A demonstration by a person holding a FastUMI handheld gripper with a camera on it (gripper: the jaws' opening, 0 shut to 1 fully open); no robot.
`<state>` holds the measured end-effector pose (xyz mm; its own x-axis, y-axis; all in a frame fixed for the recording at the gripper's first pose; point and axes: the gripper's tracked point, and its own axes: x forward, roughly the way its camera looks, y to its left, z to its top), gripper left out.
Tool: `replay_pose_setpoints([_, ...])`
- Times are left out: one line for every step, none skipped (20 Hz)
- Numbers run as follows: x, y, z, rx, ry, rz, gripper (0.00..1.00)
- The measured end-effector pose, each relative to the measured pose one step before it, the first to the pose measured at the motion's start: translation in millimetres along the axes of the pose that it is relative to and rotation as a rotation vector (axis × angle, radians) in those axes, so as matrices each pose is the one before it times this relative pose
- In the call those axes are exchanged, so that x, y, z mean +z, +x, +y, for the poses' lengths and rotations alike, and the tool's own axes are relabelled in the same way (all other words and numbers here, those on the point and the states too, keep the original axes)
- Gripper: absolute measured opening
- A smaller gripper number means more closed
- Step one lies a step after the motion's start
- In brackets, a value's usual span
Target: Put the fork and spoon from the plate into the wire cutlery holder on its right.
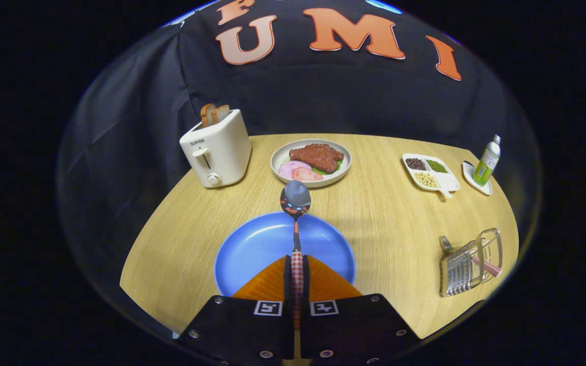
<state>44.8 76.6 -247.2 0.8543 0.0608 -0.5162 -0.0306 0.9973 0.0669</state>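
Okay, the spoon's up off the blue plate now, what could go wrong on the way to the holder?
The hand-held gripper pinches only the spoon's checked handle end, so the long bowl end could swing or slip. The wire cutlery holder already seems to hold a checked handle, likely the fork's, so the spoon may snag on it or on the wires.

I'm seeing a toaster (216,150) sitting upper left, a meat dish (311,161) centre, a divided tray (430,173) and bottle (487,160) right.

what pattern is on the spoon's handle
Red-and-white check, on the spoon clamped in the tool, in the gripper view.
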Motion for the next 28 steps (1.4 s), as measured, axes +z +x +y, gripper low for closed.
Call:
replay_pose_setpoints([8.14, -7.17, -7.94, -0.00542, 0.00326, -0.01775, 0.06])
replay_pose_setpoints([7.27, -8.11, -9.84, -0.00904, 0.00089, -0.01370, 0.05])
replay_pose_setpoints([8.29, -7.89, -10.57, -0.01117, 0.00275, -0.01648, 0.06])
replay_pose_setpoints([8.25, -8.39, -11.67, -0.01218, 0.00039, -0.01682, 0.05])
replay_pose_setpoints([4.46, -7.88, -12.97, -0.01638, -0.00094, -0.00699, 0.05])
replay_pose_setpoints([5.16, -7.51, -13.50, -0.01751, -0.00253, -0.00363, 0.05])
replay_pose_setpoints([4.57, -6.61, -12.81, -0.01186, 0.00202, -0.00400, 0.05])
replay_pose_setpoints([3.54, -6.36, -13.12, -0.01019, -0.00019, -0.00083, 0.05])
replay_pose_setpoints([-0.68, -5.03, -13.36, -0.01200, -0.00206, 0.01081, 0.05])
replay_pose_setpoints([0.24, -3.97, -13.74, -0.01372, 0.00074, 0.00677, 0.05])
replay_pose_setpoints([0.74, -4.16, -13.77, -0.01135, 0.00142, 0.00405, 0.05])
replay_pose_setpoints([0.29, -3.71, -14.61, -0.01366, 0.00200, 0.00156, 0.05])
replay_pose_setpoints([-2.17, -2.29, -13.00, -0.00916, 0.00042, 0.01188, 0.05])
replay_pose_setpoints([-1.82, -4.38, -12.32, -0.01109, -0.00008, 0.01061, 0.05])
replay_pose_setpoints([-2.91, -3.39, -13.05, -0.00745, -0.00507, 0.01609, 0.05])
replay_pose_setpoints([-2.00, -0.82, -12.70, -0.01145, -0.00234, 0.01011, 0.05])
replay_pose_setpoints([-3.75, -2.49, -10.65, -0.00668, -0.00863, 0.01832, 0.06])
replay_pose_setpoints([-1.51, -2.07, -9.71, -0.00878, -0.00523, 0.00860, 0.05])
replay_pose_setpoints([-3.33, -2.25, -7.33, 0.00073, -0.01284, 0.02044, 0.06])
replay_pose_setpoints([-2.21, -0.16, -6.08, 0.00062, -0.00765, 0.01670, 0.06])
replay_pose_setpoints([-1.78, -1.68, -5.41, 0.00456, -0.00294, 0.01222, 0.06])
replay_pose_setpoints([-2.69, -0.33, -1.72, 0.01209, -0.00376, 0.01686, 0.06])
replay_pose_setpoints([-3.41, 0.14, -1.46, 0.00387, -0.00882, 0.01936, 0.05])
replay_pose_setpoints([-5.55, -0.08, -1.90, 0.00649, -0.01357, 0.02798, 0.05])
replay_pose_setpoints([-7.84, -1.06, 1.53, 0.01615, -0.01518, 0.03925, 0.06])
replay_pose_setpoints([-6.26, 0.96, -1.99, 0.01253, -0.00925, 0.03934, 0.06])
replay_pose_setpoints([-8.58, 0.10, -2.03, 0.00967, -0.00677, 0.04678, 0.06])
replay_pose_setpoints([-5.82, 3.59, -0.05, 0.00720, 0.00083, 0.04009, 0.06])
